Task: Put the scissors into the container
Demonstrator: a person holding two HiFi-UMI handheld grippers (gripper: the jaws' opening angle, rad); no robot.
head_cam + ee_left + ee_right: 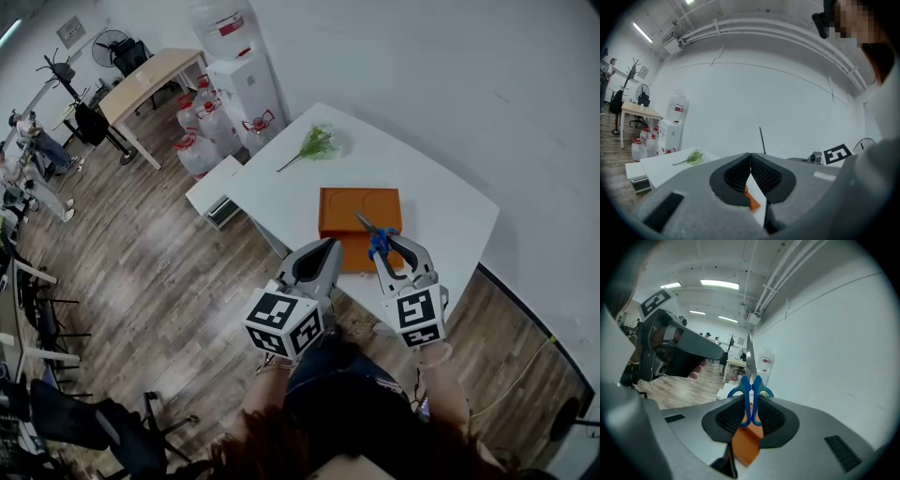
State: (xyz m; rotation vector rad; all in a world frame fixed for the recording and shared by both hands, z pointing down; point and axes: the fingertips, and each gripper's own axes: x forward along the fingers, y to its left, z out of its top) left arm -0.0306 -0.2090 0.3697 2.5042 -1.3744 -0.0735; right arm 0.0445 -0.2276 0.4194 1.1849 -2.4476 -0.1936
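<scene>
An orange container (357, 225) lies on the white table (441, 202), near its front edge. My right gripper (392, 247) is shut on blue-handled scissors (377, 238) and holds them over the container's near right part, blades pointing up and away. In the right gripper view the scissors (750, 392) stand upright between the pads, with the orange container (746, 444) below them. My left gripper (323, 251) hangs shut and empty at the table's front edge, left of the container. The left gripper view shows a sliver of the orange container (752, 199) under the closed jaws.
A green plant sprig (314, 143) lies at the table's far left corner. A low white cabinet (216, 187) stands left of the table, with water jugs (202, 141) and a dispenser (246, 89) behind it. A wall runs along the right. Wooden floor, desks and chairs spread to the left.
</scene>
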